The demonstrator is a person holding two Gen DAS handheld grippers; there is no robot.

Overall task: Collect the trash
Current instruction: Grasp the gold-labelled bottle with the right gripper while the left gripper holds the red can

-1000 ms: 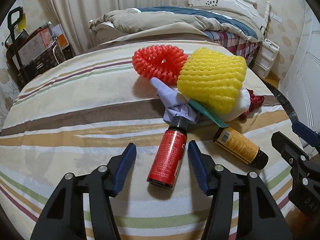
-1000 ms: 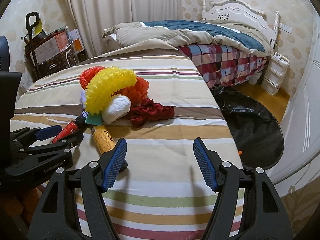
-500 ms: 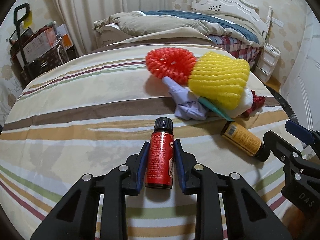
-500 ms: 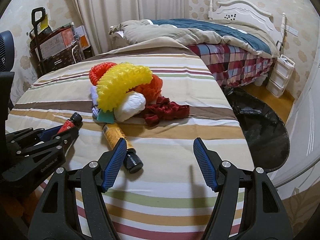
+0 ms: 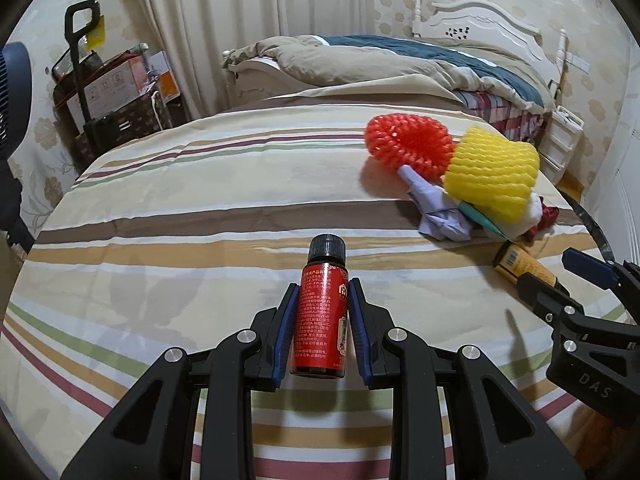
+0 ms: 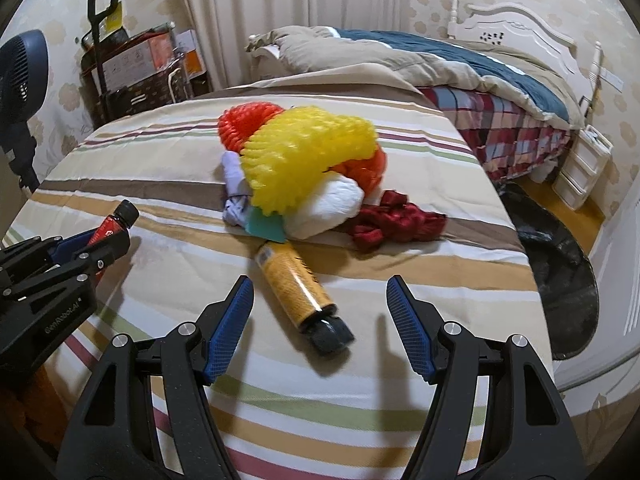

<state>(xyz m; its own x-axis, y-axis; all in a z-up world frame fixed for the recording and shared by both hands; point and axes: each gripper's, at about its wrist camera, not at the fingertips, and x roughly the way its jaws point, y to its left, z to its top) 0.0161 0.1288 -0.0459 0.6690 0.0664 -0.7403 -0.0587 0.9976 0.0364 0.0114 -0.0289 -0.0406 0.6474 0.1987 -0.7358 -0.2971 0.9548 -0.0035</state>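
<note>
My left gripper [image 5: 322,300] is shut on a red bottle [image 5: 321,320] with a black cap, held just above the striped cloth; it also shows in the right wrist view [image 6: 114,226]. My right gripper [image 6: 320,300] is open, its fingers on either side of a yellow bottle [image 6: 292,280] with a black cap that lies on the cloth. Behind it lies a trash pile: yellow foam net [image 6: 304,160], red foam net [image 5: 408,146], white wad [image 6: 328,204], lilac paper [image 5: 436,216], dark red ribbon [image 6: 396,224].
A striped cloth [image 5: 180,220] covers the table. A black trash bag [image 6: 560,272] lies open on the floor at the right. A bed [image 6: 460,68] stands behind, a cart with boxes [image 5: 112,96] at the back left, a fan [image 6: 20,68] at the left.
My left gripper closed on the red bottle and lifted it back and to the left. My right gripper moved in over the yellow bottle, still open.
</note>
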